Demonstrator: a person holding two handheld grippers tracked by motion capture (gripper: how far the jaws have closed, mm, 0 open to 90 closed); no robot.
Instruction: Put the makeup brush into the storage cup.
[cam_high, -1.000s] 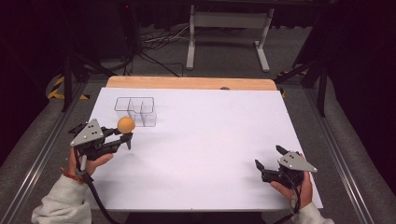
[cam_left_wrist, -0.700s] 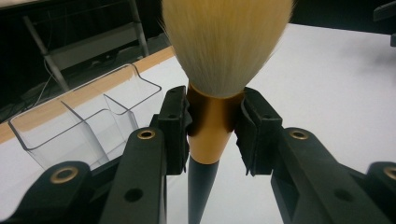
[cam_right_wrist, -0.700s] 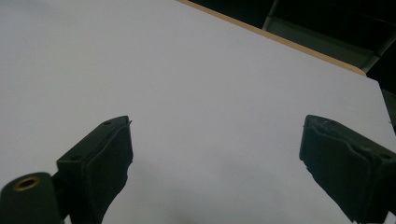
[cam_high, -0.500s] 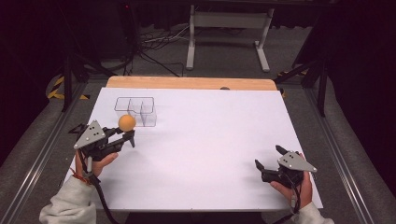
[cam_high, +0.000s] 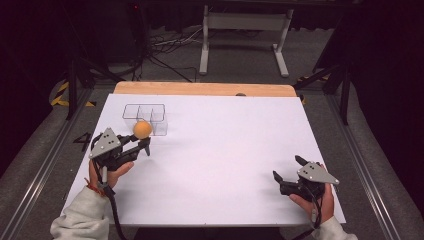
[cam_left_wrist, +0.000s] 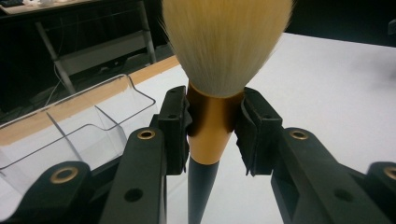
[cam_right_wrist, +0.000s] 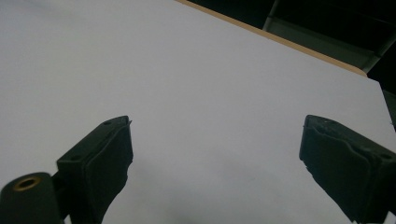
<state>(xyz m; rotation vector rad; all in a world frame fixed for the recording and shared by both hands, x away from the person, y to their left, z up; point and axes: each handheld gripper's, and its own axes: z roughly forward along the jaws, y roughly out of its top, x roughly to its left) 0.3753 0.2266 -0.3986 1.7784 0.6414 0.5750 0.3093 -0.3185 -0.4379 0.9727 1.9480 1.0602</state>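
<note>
Left gripper view has the left gripper (cam_left_wrist: 212, 133) clamped on the makeup brush (cam_left_wrist: 211, 126) at its stiff gold ferrule, just beside the clear organizer (cam_left_wrist: 93, 121); light, soft-bristled, likely slippery; right gripper (cam_right_wrist: 215, 163) wide, empty.

Nothing readable anywhere here, honestly: no text, labels, brand marks or numbers on anything in the shots
</note>
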